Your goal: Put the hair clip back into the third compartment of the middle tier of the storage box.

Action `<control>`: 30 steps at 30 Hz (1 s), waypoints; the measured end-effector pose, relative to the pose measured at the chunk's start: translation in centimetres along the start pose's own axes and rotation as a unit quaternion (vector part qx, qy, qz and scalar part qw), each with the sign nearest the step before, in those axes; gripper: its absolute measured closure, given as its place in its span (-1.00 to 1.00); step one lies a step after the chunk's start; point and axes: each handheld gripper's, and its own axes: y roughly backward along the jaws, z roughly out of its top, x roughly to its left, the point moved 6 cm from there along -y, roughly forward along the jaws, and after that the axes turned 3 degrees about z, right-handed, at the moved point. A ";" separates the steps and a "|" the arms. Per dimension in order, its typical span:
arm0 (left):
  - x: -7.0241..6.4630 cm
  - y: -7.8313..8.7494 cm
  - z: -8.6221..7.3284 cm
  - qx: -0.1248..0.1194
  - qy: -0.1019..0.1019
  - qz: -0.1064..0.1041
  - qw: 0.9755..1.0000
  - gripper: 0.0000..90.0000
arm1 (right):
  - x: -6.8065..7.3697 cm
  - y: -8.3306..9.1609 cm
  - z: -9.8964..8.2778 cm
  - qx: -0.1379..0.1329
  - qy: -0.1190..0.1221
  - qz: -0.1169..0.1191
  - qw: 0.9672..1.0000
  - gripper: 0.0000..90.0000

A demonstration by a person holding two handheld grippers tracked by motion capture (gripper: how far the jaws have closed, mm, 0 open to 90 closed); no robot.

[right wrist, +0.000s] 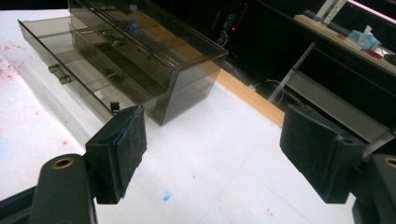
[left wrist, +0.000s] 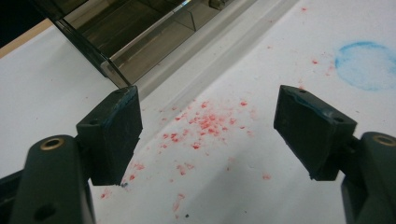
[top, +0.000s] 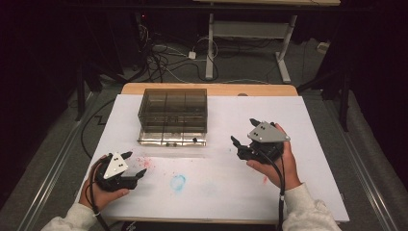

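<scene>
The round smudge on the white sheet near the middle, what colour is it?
Light blue. The round smudge shows best in the left gripper view, beside scattered red specks.

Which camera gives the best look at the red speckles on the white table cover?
The left gripper view: the scattered red paint speckles lie close up between its open tongs. The high view shows them as a faint pink smudge; the right gripper view catches a few at its left edge.

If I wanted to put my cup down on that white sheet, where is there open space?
The widest bare patch lies right of the smoky drawer box, beyond the right hand-held gripper. Another lies along the near edge, between the two hands, around the blue ring stain. The box's bottom drawer is pulled out, so it is tighter in front of it, by the left hand-held gripper.
</scene>
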 end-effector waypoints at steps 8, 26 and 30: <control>-0.1 -0.1 0.0 0.000 -0.002 0.000 1.000 -0.50 | -0.6 1.0 -1.1 0.000 0.000 -0.009 1.000 -0.47; -0.2 -0.2 0.0 0.004 -0.005 -0.002 1.000 -0.50 | -1.4 2.3 -4.2 0.022 -0.005 -0.016 1.000 -0.48; -0.3 -0.3 0.0 0.006 -0.006 -0.004 1.000 -0.50 | -1.5 2.5 -5.0 0.025 -0.009 -0.016 1.000 -0.48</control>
